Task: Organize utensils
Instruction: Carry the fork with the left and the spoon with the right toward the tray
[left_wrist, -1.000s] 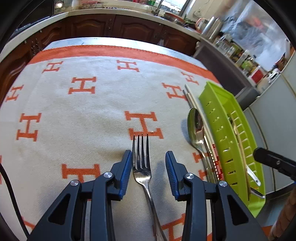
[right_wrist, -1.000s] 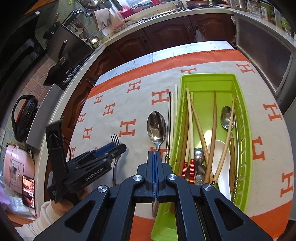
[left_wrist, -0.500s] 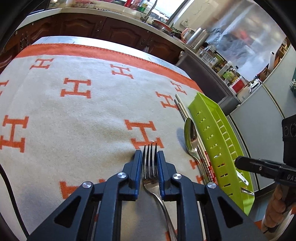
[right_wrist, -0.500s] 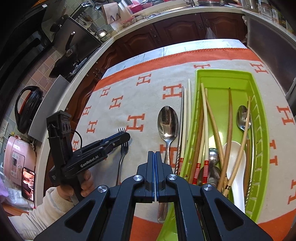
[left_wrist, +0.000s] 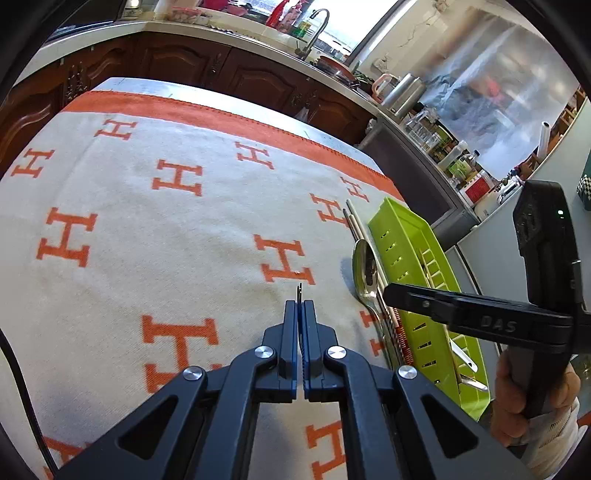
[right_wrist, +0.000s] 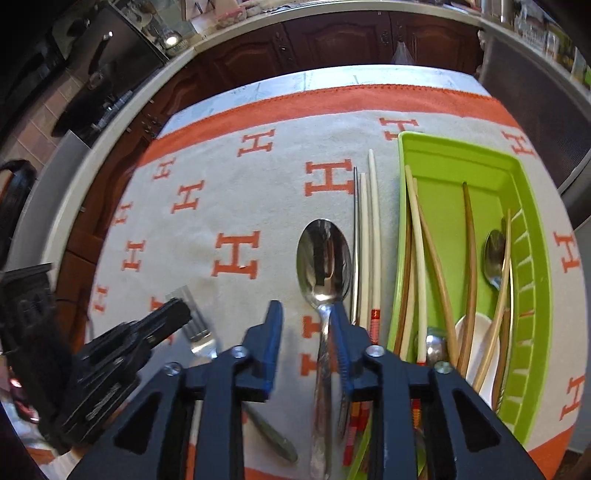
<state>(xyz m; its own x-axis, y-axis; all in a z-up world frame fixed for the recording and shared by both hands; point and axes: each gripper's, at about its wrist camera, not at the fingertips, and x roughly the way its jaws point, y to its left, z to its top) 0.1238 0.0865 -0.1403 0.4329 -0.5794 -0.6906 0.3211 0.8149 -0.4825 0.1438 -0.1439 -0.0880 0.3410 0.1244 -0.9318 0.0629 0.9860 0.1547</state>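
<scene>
Over the cloth, left tongs (left_wrist: 299, 314) have clamped the fork (right_wrist: 195, 325) edge-on; right tongs (right_wrist: 306, 325) now spread around the spoon (right_wrist: 324, 258).

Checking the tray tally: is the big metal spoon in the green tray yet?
Out. The spoon lies on the cloth left of the tray, between the open right gripper fingers.

The left gripper (left_wrist: 300, 314) has its blue-padded jaws pressed nearly together, pointing forward and downward at the near left. The right gripper (right_wrist: 306, 325) has its jaws spread apart, angled low at the near right. In the left wrist view, the person's right hand (left_wrist: 532, 402) wraps the right gripper's handle, its long black finger reaching leftward.
</scene>
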